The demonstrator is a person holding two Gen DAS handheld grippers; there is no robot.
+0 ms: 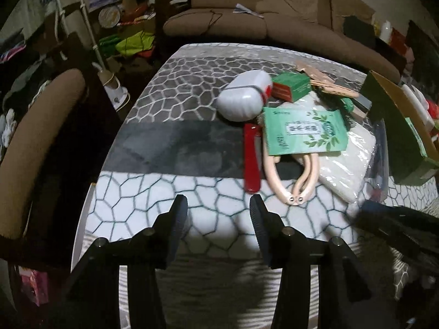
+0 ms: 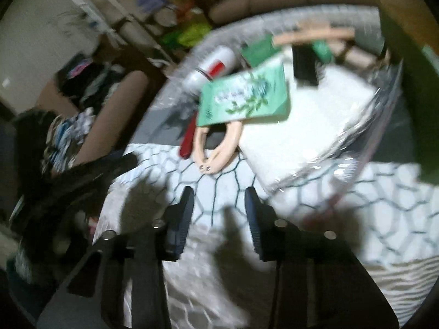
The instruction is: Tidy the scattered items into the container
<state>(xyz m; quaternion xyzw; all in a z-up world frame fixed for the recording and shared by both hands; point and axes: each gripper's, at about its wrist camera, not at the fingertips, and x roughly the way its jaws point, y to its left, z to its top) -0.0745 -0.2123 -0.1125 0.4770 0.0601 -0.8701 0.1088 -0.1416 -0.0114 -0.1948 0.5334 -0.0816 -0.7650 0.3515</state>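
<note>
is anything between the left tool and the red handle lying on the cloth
Nothing visible does. The left tool is open and empty over bare cloth, and the red handle lies just ahead with its near end uncovered. Only its far end runs under the green packet.

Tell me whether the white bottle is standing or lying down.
Lying down: the white bottle rests on its side on the patterned cloth, beside the green box.

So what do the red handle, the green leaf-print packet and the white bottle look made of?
Red handle: likely hard plastic, glossy, with a bright streak along it. Green leaf-print packet: looks like thin printed plastic film or coated paper; flat, with a slight sheen. White bottle: probably smooth moulded plastic, with soft highlights and ribbed grooves at its rounded end.
</note>
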